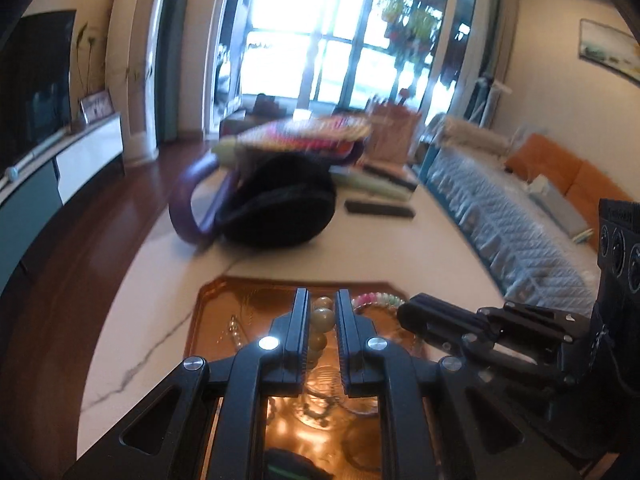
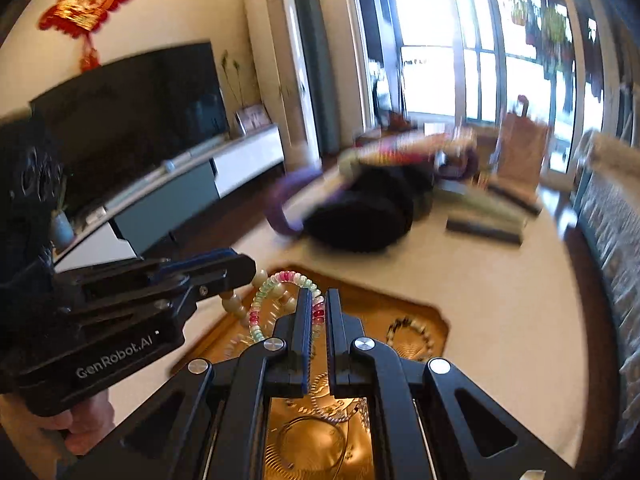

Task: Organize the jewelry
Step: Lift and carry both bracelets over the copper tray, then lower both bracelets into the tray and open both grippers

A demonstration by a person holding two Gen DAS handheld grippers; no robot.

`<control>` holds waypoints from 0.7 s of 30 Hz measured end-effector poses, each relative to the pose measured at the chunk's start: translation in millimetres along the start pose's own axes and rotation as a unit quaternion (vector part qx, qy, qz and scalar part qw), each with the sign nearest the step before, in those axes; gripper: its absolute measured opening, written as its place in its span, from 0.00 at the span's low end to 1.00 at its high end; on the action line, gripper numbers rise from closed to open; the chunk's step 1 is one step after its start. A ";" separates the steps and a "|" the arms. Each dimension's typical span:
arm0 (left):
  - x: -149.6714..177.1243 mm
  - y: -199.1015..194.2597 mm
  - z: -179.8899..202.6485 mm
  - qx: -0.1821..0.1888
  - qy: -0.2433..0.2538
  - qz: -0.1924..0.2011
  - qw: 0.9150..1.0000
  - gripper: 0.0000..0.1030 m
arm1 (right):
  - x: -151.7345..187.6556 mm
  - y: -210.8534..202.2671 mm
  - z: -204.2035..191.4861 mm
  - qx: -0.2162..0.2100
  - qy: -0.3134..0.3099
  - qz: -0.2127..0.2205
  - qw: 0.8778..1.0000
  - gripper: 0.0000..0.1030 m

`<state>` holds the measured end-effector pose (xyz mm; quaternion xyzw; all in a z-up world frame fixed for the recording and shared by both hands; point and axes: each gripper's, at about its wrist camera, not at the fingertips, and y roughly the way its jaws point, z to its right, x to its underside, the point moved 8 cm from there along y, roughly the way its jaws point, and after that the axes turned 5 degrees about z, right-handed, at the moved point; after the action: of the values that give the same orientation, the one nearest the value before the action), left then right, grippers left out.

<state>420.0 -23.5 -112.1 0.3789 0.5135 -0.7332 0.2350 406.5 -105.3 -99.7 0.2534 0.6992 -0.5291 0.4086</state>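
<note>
A glossy amber tray lies on the pale table and holds several pieces of jewelry. My left gripper is shut on a strand of large beige beads, which also shows in the right wrist view hanging from its jaws. My right gripper is shut on a pink, green and white bead bracelet, lifted above the tray; it also shows in the left wrist view. The two grippers are close together over the tray. A beaded bracelet and thin chains lie in the tray.
A black round pouch with a purple strap lies mid-table, with colourful items piled behind it. A dark flat remote lies to its right. A blue quilted sofa runs along the right; a TV cabinet is left.
</note>
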 end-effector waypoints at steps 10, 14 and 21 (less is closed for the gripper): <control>30.3 55.5 -21.7 -0.023 -0.029 -0.080 0.996 0.15 | 49.5 66.7 21.7 0.015 0.025 -0.074 0.997 0.06; 16.8 14.4 -10.3 -0.044 -0.017 -0.050 0.998 0.64 | 39.8 48.3 15.8 0.008 0.045 -0.064 0.997 0.42; -5.6 -130.1 37.8 -0.044 0.003 0.060 0.997 0.85 | 9.2 -46.1 -10.4 0.035 0.053 -0.014 0.998 0.53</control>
<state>316.0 -11.8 -25.9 0.4001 0.5224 -0.6932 0.2939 362.1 -110.6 -81.8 0.2850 0.7044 -0.5450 0.3543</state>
